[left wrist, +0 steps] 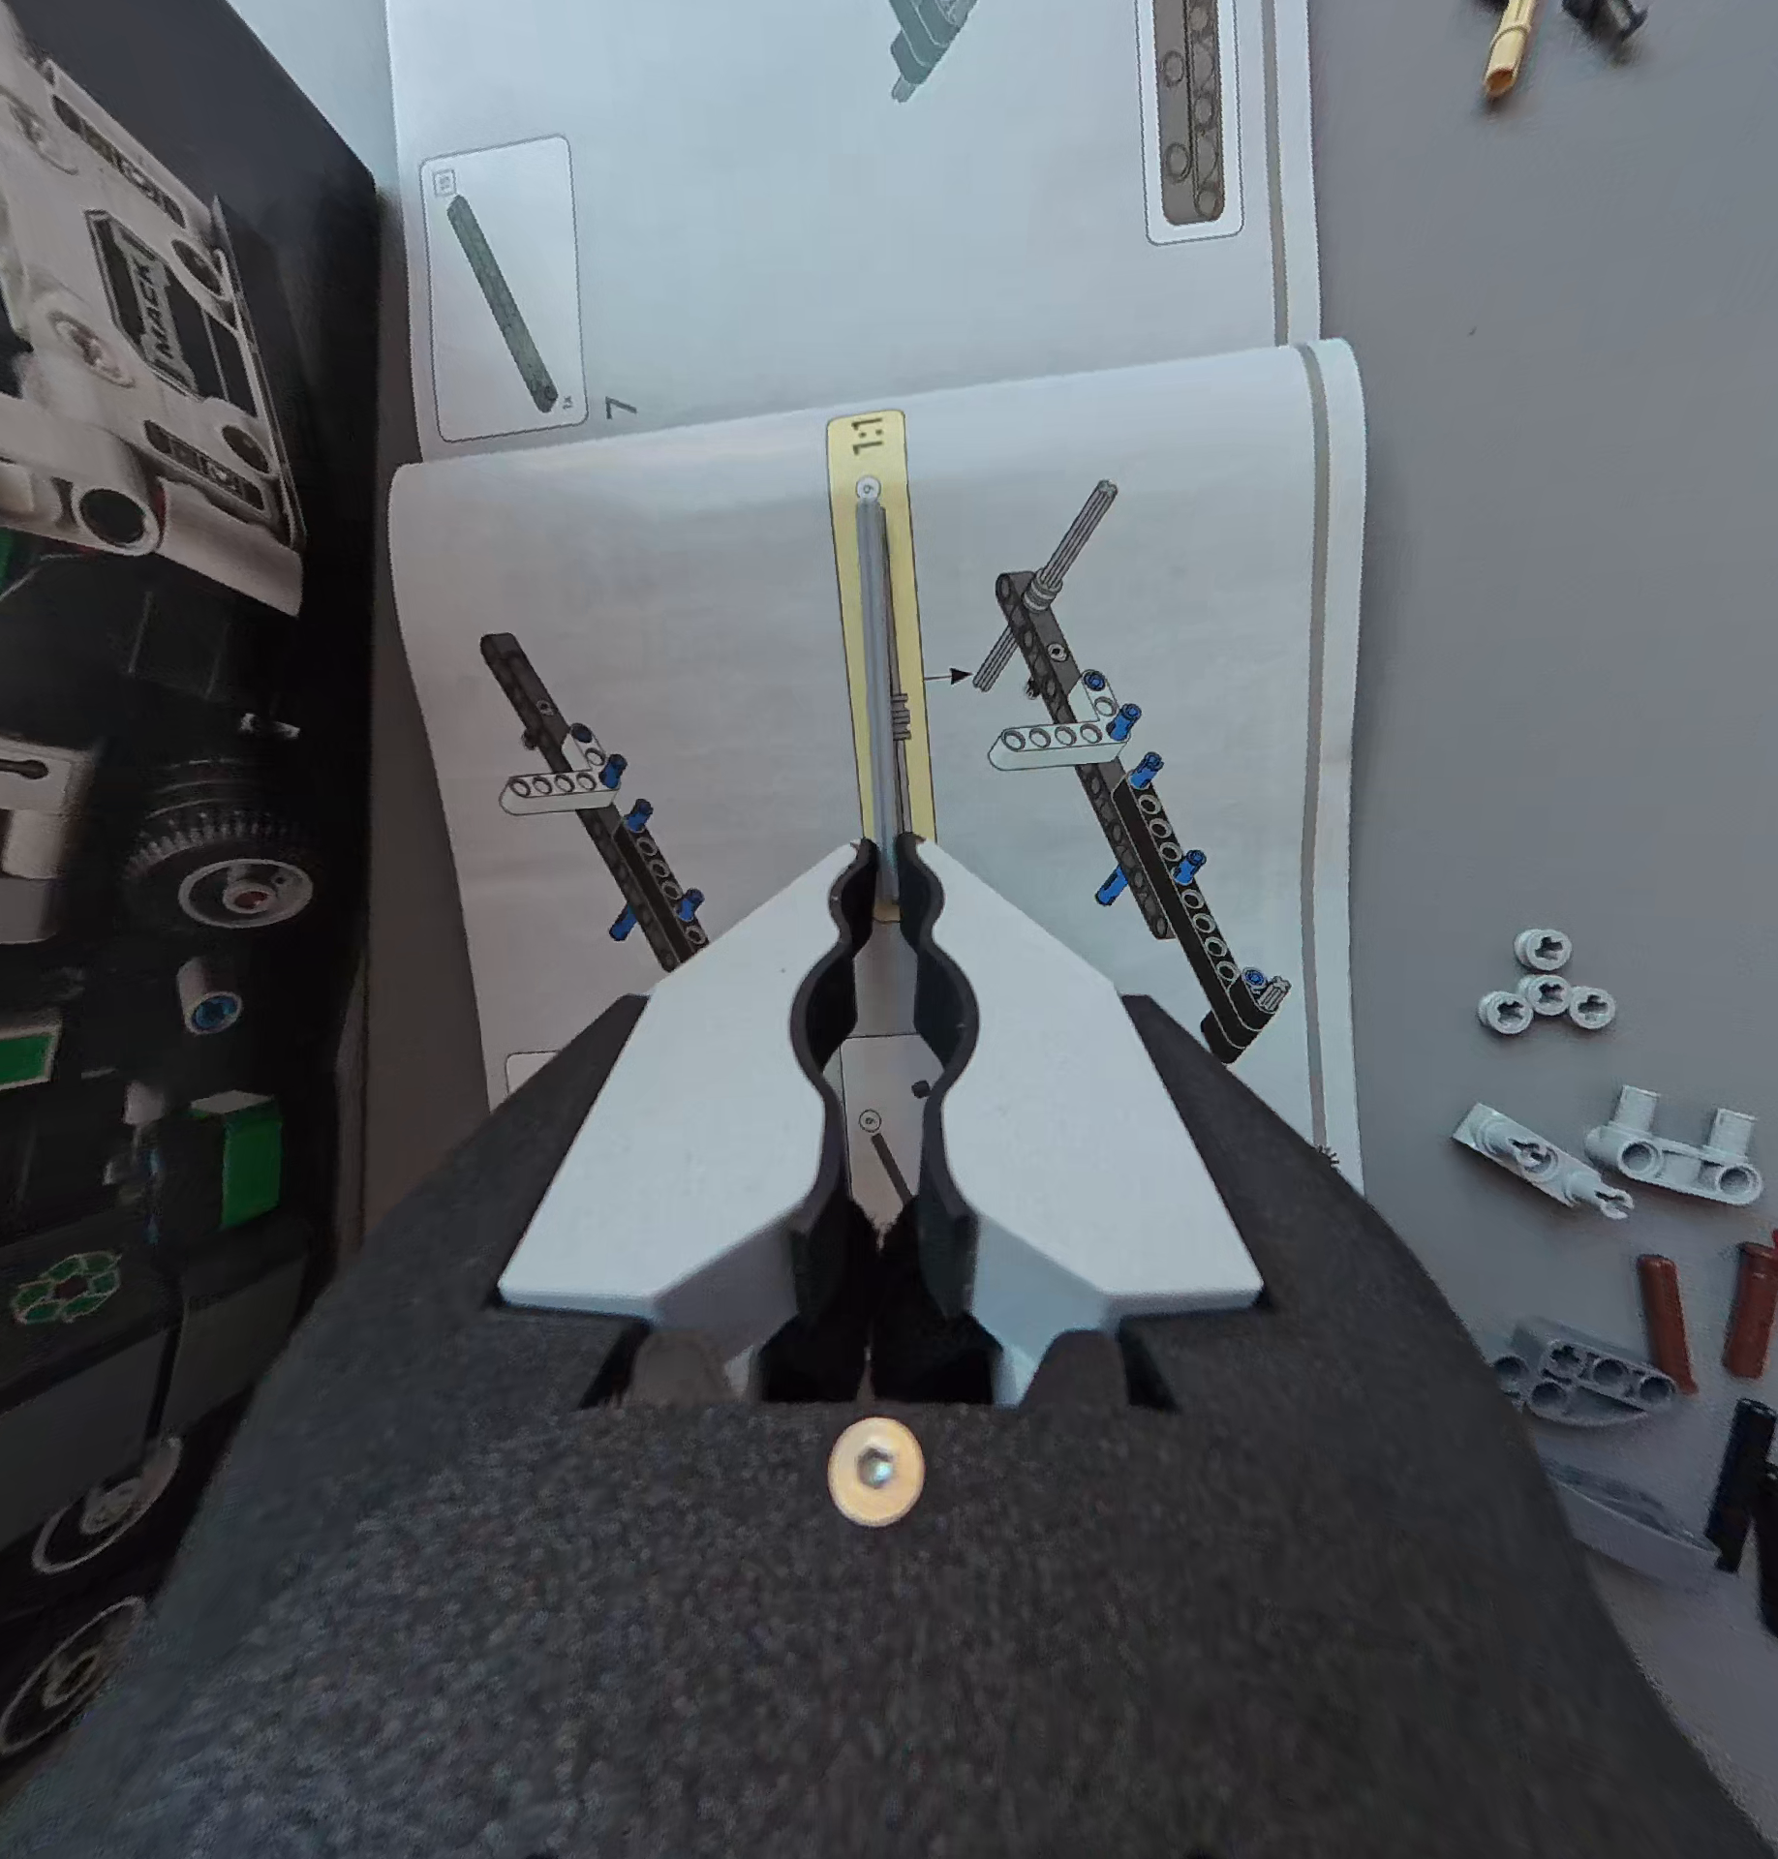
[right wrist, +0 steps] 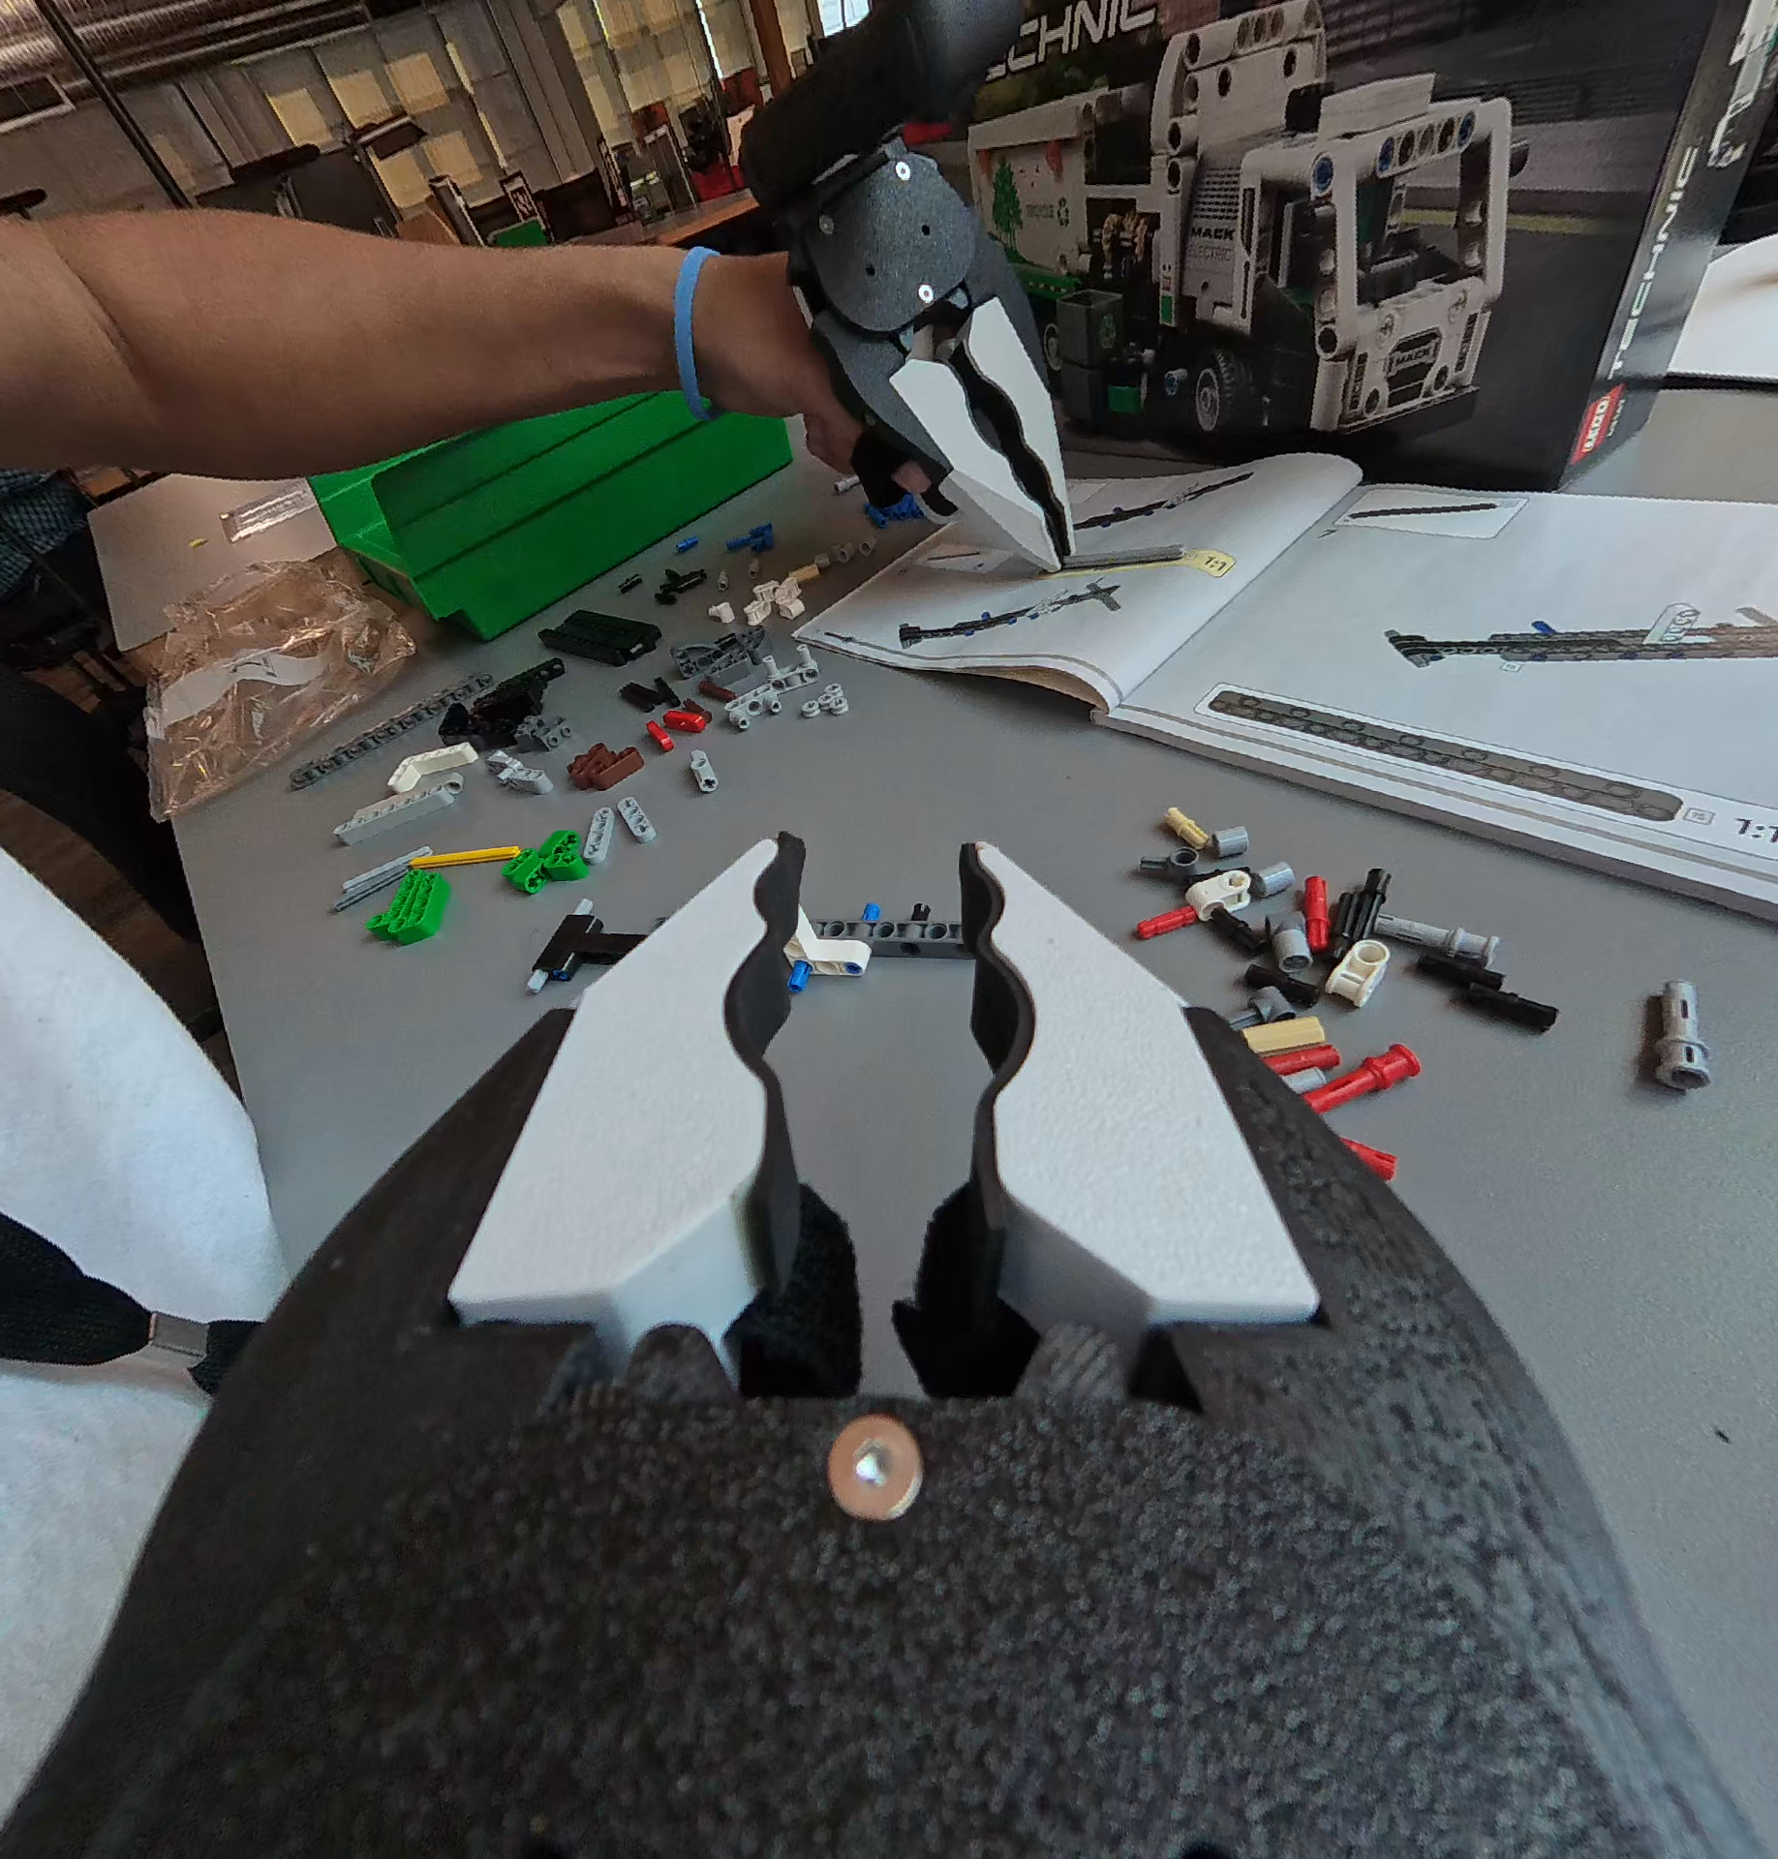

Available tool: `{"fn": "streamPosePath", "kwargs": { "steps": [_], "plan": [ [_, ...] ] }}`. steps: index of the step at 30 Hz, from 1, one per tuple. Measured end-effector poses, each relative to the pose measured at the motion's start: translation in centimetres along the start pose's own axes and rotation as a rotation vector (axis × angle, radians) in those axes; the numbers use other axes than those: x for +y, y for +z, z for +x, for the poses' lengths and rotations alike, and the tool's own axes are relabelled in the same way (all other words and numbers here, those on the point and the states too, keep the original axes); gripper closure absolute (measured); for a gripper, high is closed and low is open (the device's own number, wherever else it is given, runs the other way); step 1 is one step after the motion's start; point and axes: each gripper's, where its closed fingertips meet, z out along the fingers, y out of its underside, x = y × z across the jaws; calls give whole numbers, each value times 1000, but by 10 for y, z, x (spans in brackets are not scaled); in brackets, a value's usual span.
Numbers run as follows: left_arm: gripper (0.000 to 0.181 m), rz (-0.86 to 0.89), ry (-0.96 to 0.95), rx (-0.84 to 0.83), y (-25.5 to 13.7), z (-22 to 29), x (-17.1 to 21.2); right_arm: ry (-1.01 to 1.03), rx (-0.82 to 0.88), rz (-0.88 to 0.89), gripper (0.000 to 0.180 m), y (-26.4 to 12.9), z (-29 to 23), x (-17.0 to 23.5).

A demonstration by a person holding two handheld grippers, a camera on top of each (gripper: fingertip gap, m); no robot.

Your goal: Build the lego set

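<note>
Black textured claw (right wrist: 880, 855) bodies, white fingers (right wrist: 654, 1086), blue wristband (right wrist: 692, 332).

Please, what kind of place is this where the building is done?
Probably a large open office or workshop hall. The right wrist view shows a grey table strewn with small parts, rows of desks behind it, and a ceiling with long strip lights.

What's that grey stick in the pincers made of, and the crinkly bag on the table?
The grey stick, held in the left gripper over the instruction booklet, looks like matte moulded plastic: even colour, dull sheen. The bag looks like thin clear plastic film: see-through, wrinkled, glinting.
</note>
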Motion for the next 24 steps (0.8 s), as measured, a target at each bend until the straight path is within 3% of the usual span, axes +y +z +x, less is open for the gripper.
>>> {"fn": "streamPosePath", "kwargs": {
  "steps": [24],
  "plan": [
    [178, 5, -106, 73, 3, 5, 1, 3, -6, 7, 149, 0, -1, -1]
  ]
}}
